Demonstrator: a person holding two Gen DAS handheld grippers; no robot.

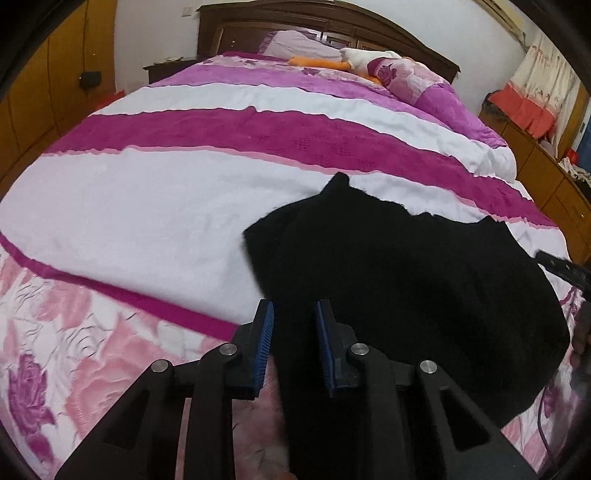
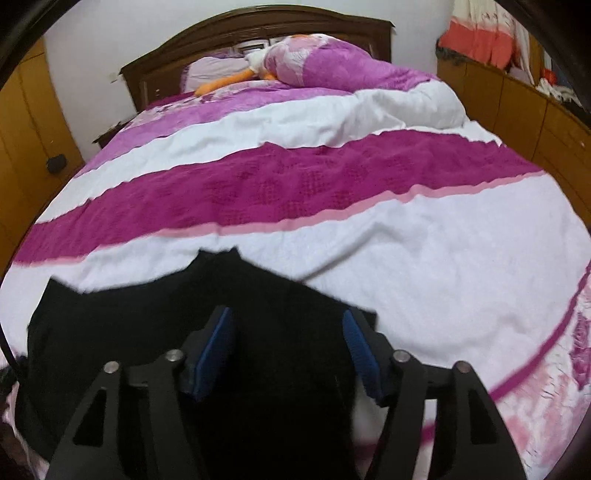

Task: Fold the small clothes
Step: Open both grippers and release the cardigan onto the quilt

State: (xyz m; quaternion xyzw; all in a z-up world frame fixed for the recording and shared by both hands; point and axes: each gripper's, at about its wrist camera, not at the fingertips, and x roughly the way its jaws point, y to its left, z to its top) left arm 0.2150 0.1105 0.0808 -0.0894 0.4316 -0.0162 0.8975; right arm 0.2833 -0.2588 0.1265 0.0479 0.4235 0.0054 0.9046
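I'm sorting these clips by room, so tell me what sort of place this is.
A bedroom, most likely in a home. A large bed with a striped quilt fills the view, a dark wooden headboard stands against the wall, and pillows lie at its head.

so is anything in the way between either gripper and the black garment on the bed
Nothing visible is. The black garment lies on the striped bedspread, and its cloth already sits between the fingers of both the left gripper and the right gripper. Whether the pads grip it yet cannot be told.
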